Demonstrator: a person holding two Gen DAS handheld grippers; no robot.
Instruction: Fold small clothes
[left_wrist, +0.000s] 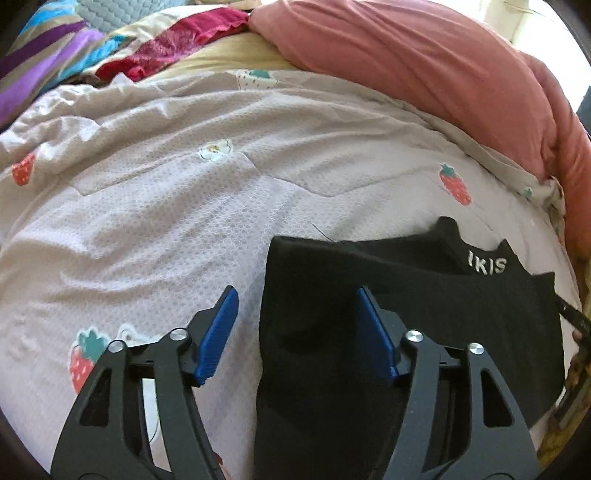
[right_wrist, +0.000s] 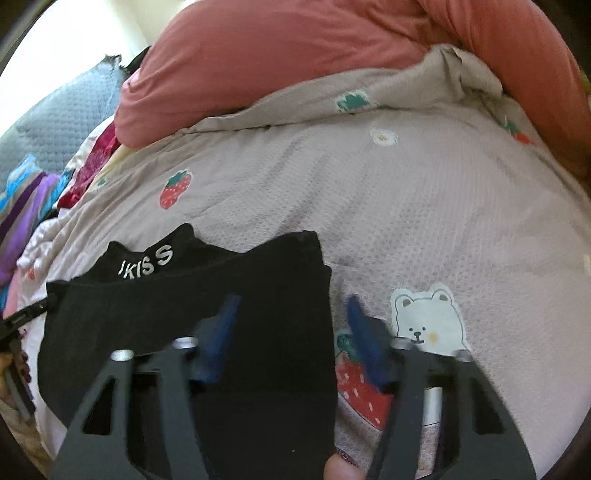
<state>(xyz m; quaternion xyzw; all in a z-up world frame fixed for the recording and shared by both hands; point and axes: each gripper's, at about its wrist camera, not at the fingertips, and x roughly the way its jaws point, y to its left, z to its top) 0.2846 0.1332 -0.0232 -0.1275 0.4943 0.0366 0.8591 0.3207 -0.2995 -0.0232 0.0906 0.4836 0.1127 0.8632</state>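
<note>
A small black garment (left_wrist: 424, 295) with white letters on its waistband lies flat on the pink quilt; it also shows in the right wrist view (right_wrist: 184, 302). My left gripper (left_wrist: 297, 328) is open, its jaws straddling the garment's left edge, holding nothing. My right gripper (right_wrist: 291, 332) is open, its jaws straddling the garment's right edge, holding nothing. The right gripper's fingers look blurred.
The pink quilt (left_wrist: 184, 206) with strawberry and bear prints covers the bed. A salmon-pink duvet roll (left_wrist: 424, 59) lies along the far side. Striped and red fabrics (left_wrist: 74, 48) are piled at the far left. A grey pillow (right_wrist: 62, 114) lies beyond.
</note>
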